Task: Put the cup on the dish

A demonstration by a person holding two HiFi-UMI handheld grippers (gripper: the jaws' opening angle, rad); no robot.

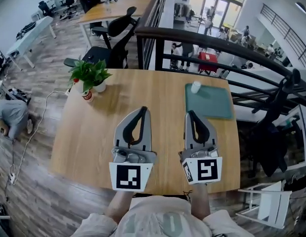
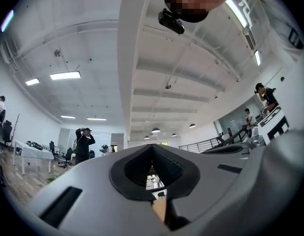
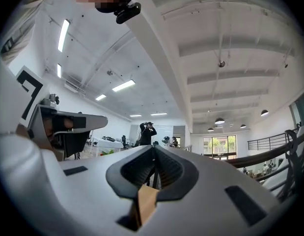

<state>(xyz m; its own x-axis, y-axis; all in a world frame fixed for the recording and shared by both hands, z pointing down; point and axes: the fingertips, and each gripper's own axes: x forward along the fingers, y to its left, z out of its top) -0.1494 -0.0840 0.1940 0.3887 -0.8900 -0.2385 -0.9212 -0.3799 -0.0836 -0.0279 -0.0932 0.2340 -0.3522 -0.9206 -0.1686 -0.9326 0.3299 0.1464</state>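
A small white cup [image 1: 195, 87] stands upright on the far left corner of a green rectangular dish [image 1: 212, 105], at the back right of the wooden table [image 1: 93, 142]. My left gripper [image 1: 143, 110] hovers over the table's near middle, its jaws shut with nothing between them. My right gripper [image 1: 191, 114] is beside it, just in front of the dish's near edge, also shut and empty. The left gripper view shows the left gripper [image 2: 152, 149] pointing up at the ceiling. In the right gripper view the right gripper [image 3: 154, 149] does the same. Neither of these two views shows the cup or the dish.
A potted plant [image 1: 91, 74] and a small red-and-white container [image 1: 87, 96] stand at the table's back left. A black railing [image 1: 217, 46] runs behind the table. Office chairs [image 1: 113, 38] stand beyond it. A person crouches on the floor at left [image 1: 12, 115].
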